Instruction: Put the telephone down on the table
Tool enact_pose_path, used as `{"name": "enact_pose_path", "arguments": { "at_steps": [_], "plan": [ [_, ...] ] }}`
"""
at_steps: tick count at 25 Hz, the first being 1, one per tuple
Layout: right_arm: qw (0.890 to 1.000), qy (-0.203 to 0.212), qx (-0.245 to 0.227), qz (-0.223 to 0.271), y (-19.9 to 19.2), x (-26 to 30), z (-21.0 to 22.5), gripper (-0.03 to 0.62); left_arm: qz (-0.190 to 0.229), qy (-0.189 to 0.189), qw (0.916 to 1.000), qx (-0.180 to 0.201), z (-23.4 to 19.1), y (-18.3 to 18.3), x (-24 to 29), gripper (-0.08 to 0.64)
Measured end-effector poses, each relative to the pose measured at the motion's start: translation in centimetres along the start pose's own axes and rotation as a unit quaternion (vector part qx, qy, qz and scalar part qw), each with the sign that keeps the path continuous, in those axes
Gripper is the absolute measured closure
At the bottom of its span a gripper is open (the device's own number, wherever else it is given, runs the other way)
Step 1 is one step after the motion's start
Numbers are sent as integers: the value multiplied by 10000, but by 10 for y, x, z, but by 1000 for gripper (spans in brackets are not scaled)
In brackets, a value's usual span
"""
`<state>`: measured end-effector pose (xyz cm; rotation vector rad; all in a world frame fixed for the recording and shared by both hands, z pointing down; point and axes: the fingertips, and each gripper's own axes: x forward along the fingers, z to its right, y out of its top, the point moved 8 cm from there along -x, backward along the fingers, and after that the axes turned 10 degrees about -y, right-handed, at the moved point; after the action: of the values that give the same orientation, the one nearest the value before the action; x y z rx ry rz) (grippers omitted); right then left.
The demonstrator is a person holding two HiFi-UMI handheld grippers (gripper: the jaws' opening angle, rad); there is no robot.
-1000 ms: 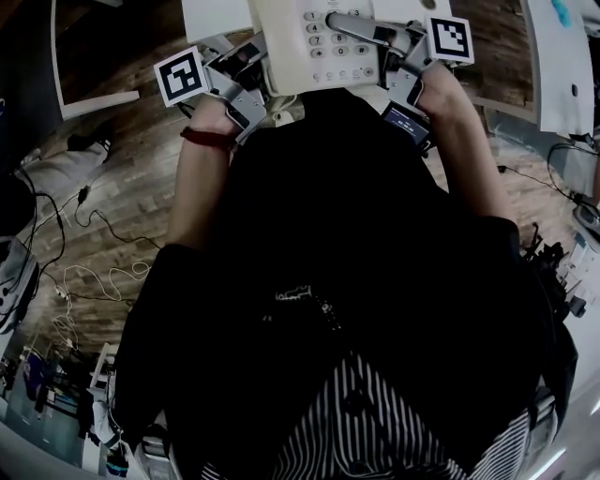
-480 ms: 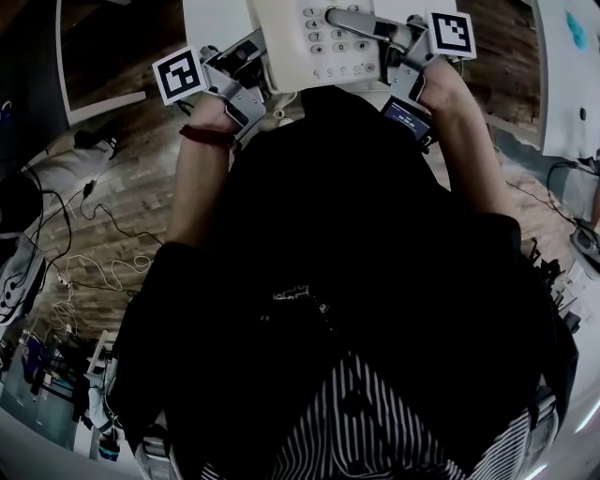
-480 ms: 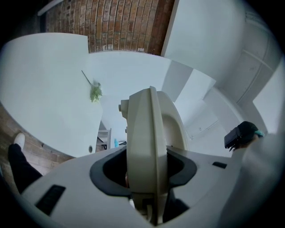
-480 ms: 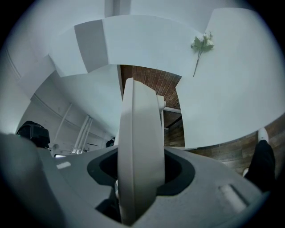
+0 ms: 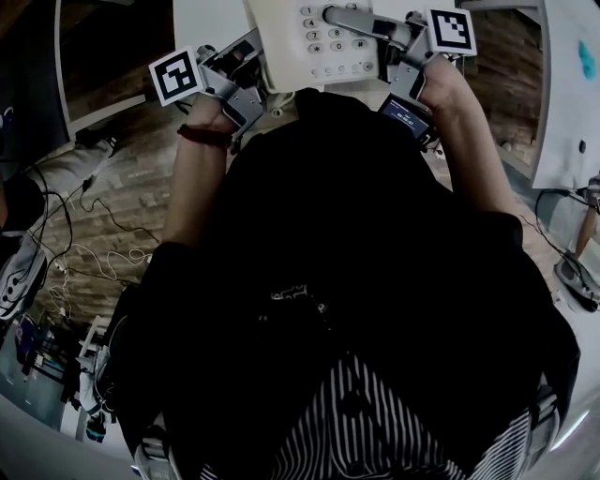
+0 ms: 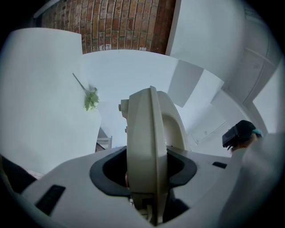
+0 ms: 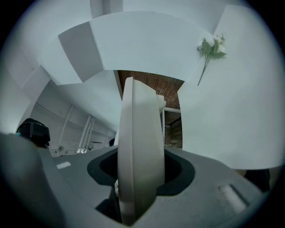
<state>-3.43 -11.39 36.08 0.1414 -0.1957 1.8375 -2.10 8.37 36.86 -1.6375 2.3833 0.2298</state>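
Note:
A cream telephone with a keypad shows at the top of the head view, over the near edge of a white table. My left gripper is shut on its left side and my right gripper on its right side. In the left gripper view the telephone's edge stands upright between the jaws of the left gripper. The right gripper view likewise has the telephone's rim clamped in the right gripper. Whether the telephone's underside touches the table is hidden.
A green flower sprig lies on the white table, also seen as the sprig. Cables trail over the wooden floor at left. Another white table stands at right. A black device is held at the side.
The telephone and both grippers have shifted slightly up the head view, away from my body. Both grips are unchanged.

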Motion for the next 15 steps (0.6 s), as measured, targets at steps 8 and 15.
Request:
{"name": "enact_pose_path", "arguments": {
  "at_steps": [8,15],
  "plan": [
    [9991,13,-312,-278,12,-1,-16,396,250,-209,9992,229,9,-1,6,360],
    [9985,90,-303,-442,9,11,-18,396,449,-119,9986,272,15,-5,-7,360]
  ]
}}
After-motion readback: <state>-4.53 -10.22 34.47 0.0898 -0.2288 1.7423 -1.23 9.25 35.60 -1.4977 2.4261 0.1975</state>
